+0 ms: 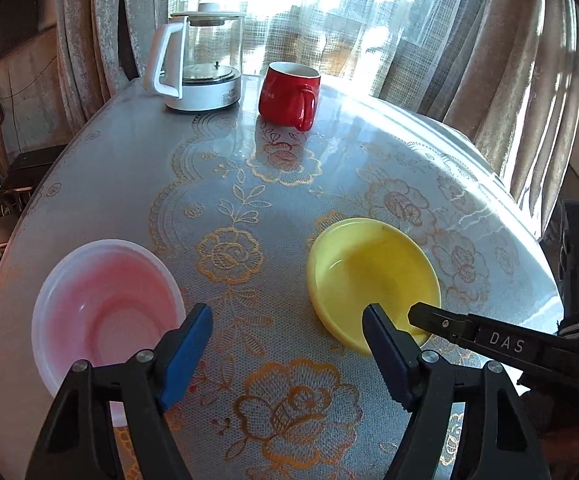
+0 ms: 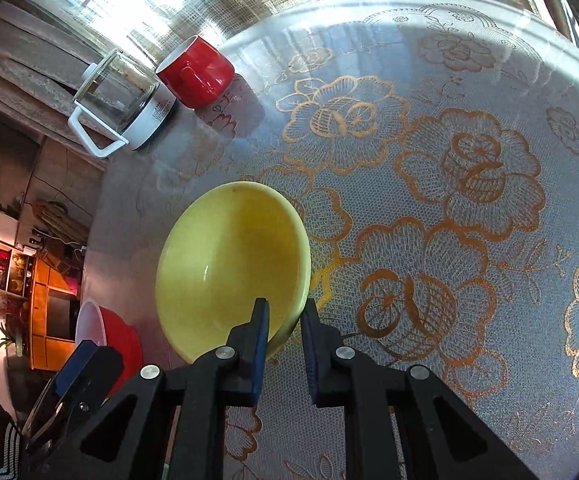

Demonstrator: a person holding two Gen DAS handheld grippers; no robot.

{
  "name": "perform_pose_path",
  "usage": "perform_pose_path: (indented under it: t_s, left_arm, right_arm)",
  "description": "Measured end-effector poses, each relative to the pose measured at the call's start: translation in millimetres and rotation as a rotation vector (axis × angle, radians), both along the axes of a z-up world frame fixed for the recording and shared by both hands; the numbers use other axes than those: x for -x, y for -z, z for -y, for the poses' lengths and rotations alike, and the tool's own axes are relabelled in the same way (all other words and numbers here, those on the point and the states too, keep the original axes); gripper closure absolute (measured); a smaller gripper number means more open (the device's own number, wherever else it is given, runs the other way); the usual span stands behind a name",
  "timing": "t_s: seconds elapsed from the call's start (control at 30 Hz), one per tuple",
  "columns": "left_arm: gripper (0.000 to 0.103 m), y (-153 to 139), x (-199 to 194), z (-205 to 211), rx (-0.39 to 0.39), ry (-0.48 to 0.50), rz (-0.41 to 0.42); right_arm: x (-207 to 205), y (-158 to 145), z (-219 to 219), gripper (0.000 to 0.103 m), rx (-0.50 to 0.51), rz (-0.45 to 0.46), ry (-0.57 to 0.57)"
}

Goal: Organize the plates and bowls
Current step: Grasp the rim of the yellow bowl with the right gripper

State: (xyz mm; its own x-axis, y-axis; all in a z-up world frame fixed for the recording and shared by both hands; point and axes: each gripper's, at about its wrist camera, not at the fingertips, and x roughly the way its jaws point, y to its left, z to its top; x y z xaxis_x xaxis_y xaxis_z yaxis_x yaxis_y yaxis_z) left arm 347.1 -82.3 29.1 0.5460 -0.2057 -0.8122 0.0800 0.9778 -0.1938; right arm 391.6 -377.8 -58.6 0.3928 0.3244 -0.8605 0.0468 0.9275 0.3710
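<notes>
A yellow bowl (image 1: 371,276) sits on the lace-covered round table; it also shows in the right wrist view (image 2: 229,268). My right gripper (image 2: 285,320) has its two fingers astride the bowl's near rim, one inside and one outside, closed on it; one finger (image 1: 441,322) shows over the bowl in the left wrist view. A red bowl with a pale inside (image 1: 105,304) sits at the left, also in the right wrist view (image 2: 109,344). My left gripper (image 1: 287,334) is open and empty above the table between the two bowls.
A red mug (image 1: 289,94) and a glass kettle with a white handle (image 1: 199,60) stand at the table's far side by the curtains. The table edge (image 1: 521,216) curves round to the right. Shelves and furniture (image 2: 45,300) lie beyond the left edge.
</notes>
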Motion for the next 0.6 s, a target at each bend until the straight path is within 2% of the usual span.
perform_pose_path:
  t_s: [0.13,0.3,0.33,0.4,0.5,0.6]
  left_arm:
    - [0.040,13.3,-10.4,16.6,-0.005,0.052,-0.047]
    - [0.062,30.8,-18.1,28.5,-0.010,0.078,-0.116]
    - [0.066,32.6,-18.0,30.3,-0.015,0.076,-0.121]
    - [0.067,34.0,-16.8,33.3,-0.041,0.073,-0.117]
    - [0.083,34.9,-14.4,39.3,-0.062,0.110,-0.113]
    - [0.084,33.3,-6.9,41.8,-0.094,0.125,-0.090]
  right_arm:
    - [9.8,-1.0,9.4,0.087,-0.008,-0.002,0.013]
    - [15.4,3.3,14.9,0.087,-0.009,-0.019,0.028]
    - [16.4,4.3,16.1,0.087,-0.022,-0.025,0.028]
    - [20.2,4.5,16.7,0.087,-0.038,-0.029,0.030]
    - [24.8,2.3,12.1,0.087,-0.026,-0.021,0.015]
    - [31.2,-1.9,7.4,0.091,-0.013,-0.008,0.010]
